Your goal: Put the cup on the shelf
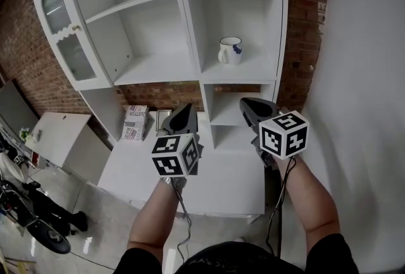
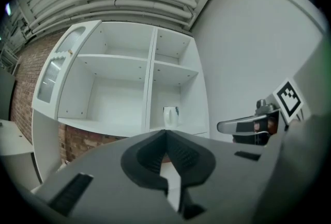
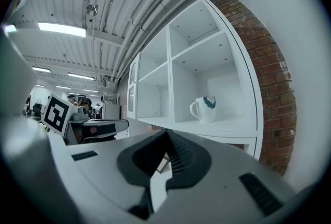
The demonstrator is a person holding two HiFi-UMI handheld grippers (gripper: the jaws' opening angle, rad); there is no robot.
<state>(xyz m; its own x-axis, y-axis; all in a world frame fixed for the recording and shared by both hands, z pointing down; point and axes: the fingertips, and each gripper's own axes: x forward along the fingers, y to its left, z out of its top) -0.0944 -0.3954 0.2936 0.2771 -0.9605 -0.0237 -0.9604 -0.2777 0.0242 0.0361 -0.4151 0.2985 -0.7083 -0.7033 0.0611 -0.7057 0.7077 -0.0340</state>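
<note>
A white cup (image 1: 230, 50) with a dark blue mark stands upright on a right-hand shelf of the white shelf unit (image 1: 183, 70). Its handle points left. The same cup (image 2: 170, 116) shows small in the left gripper view, and the cup (image 3: 206, 109) shows again in the right gripper view. My left gripper (image 1: 181, 114) is held low in front of the unit, jaws shut with nothing between them. My right gripper (image 1: 253, 106) hangs beside it, also shut and empty. Both are well below and short of the cup.
The unit's other compartments (image 1: 149, 32) hold nothing. A glass-paned cabinet door (image 1: 66, 32) stands open at the left. A printed box (image 1: 135, 122) lies on the white counter (image 1: 190, 178). Brick wall (image 1: 307, 19) flanks the unit, with a white wall on the right.
</note>
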